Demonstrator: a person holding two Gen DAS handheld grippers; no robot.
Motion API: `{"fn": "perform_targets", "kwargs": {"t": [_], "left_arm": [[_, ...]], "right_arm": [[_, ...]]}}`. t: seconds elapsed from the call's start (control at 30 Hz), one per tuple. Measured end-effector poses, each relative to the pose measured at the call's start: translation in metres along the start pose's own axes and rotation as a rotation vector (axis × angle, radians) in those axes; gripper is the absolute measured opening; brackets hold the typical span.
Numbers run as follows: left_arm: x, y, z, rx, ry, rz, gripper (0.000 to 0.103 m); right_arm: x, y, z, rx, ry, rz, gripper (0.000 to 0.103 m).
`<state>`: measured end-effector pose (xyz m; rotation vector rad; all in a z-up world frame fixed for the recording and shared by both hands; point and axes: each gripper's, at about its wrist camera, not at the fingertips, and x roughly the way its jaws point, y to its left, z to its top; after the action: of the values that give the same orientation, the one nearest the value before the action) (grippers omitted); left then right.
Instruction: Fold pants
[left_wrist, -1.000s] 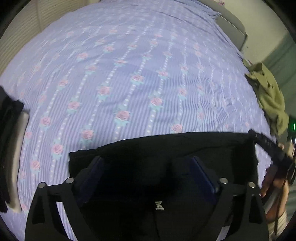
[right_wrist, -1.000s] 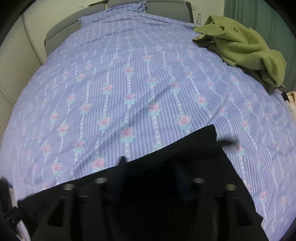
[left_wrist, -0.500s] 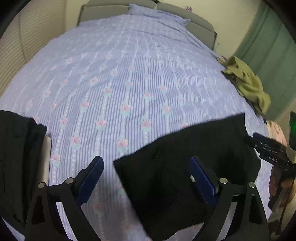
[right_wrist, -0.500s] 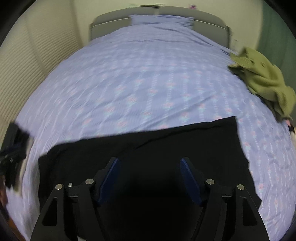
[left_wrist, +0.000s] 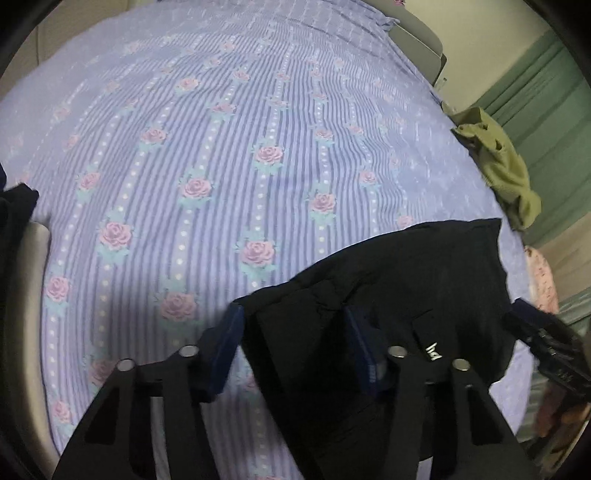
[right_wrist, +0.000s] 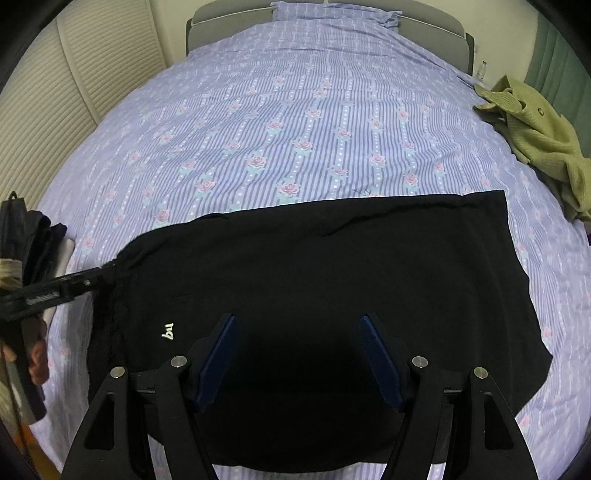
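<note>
Black pants (right_wrist: 332, 258) lie spread across the striped floral bed sheet (right_wrist: 295, 129), with a small white logo (right_wrist: 168, 330) near their left end. My left gripper (left_wrist: 295, 332) points down at that end of the pants (left_wrist: 424, 277). Its blue pads are closing with the cloth's corner between them, and a gap still shows. In the right wrist view the left gripper (right_wrist: 105, 275) meets the bunched edge from the left. My right gripper (right_wrist: 299, 343) hovers open above the middle of the pants, nothing between its pads. It also shows as the right gripper (left_wrist: 546, 343) at the picture's edge.
A crumpled green garment (right_wrist: 539, 136) lies at the bed's right edge. A pile of dark clothes (right_wrist: 37, 236) sits at the left edge. The grey headboard (right_wrist: 332, 14) is at the far end, slatted doors (right_wrist: 55, 92) on the left, a green curtain (left_wrist: 546, 92) on the right.
My left gripper slid to the pants' left end, sank toward it, and its jaws narrowed around the corner. My right gripper swung over the pants' middle; the pants now lie spread flat.
</note>
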<state>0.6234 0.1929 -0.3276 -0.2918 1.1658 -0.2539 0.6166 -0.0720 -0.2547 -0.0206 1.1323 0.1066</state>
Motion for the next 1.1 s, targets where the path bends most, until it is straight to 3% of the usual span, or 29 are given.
{"fn": "perform_targets", "kwargs": {"t": [0.07, 0.13, 0.23, 0.3, 0.33, 0.37, 0.4, 0.43, 0.6, 0.8, 0.93, 1.0, 1.1], "left_arm": [[-0.007, 0.0, -0.001, 0.011, -0.029, 0.039, 0.018], [-0.014, 0.005, -0.003, -0.01, -0.045, 0.027, 0.008], [-0.014, 0.007, -0.002, 0.01, -0.05, 0.072, 0.004], [-0.016, 0.005, 0.0, 0.011, -0.046, 0.063, 0.004], [-0.019, 0.003, 0.002, 0.005, -0.055, 0.054, 0.006], [-0.023, 0.003, 0.004, 0.0, -0.067, 0.057, 0.016], [-0.028, 0.003, 0.006, -0.001, -0.077, 0.046, 0.037], [-0.03, 0.003, 0.007, 0.002, -0.08, 0.034, 0.045], [-0.017, -0.001, 0.007, 0.012, -0.011, 0.002, 0.048], [-0.009, -0.003, -0.015, -0.046, 0.041, -0.054, 0.028], [-0.006, -0.002, -0.011, -0.07, 0.042, -0.073, 0.024], [-0.004, -0.001, -0.006, -0.073, 0.033, -0.025, 0.005], [-0.018, -0.01, -0.007, -0.015, -0.036, 0.062, 0.005]], "right_arm": [[-0.001, 0.001, 0.001, 0.005, -0.001, 0.004, 0.069], [-0.002, 0.002, 0.001, 0.016, -0.003, 0.006, 0.069], [-0.003, 0.007, 0.003, 0.021, -0.004, 0.017, 0.069], [-0.004, 0.01, 0.004, 0.017, -0.007, 0.023, 0.069], [-0.005, 0.01, 0.003, 0.016, -0.01, 0.024, 0.069], [-0.006, 0.01, 0.004, 0.016, -0.011, 0.025, 0.069], [-0.007, 0.01, 0.003, 0.016, -0.013, 0.026, 0.069], [-0.008, 0.01, 0.003, 0.018, -0.014, 0.027, 0.069], [-0.009, 0.009, 0.002, 0.033, -0.009, 0.036, 0.069], [-0.012, 0.008, -0.001, 0.033, -0.005, 0.037, 0.069], [-0.013, 0.006, -0.003, 0.041, -0.004, 0.036, 0.069], [-0.012, 0.006, -0.003, 0.046, -0.001, 0.034, 0.069], [-0.011, 0.009, -0.003, 0.052, 0.004, 0.047, 0.069]]}}
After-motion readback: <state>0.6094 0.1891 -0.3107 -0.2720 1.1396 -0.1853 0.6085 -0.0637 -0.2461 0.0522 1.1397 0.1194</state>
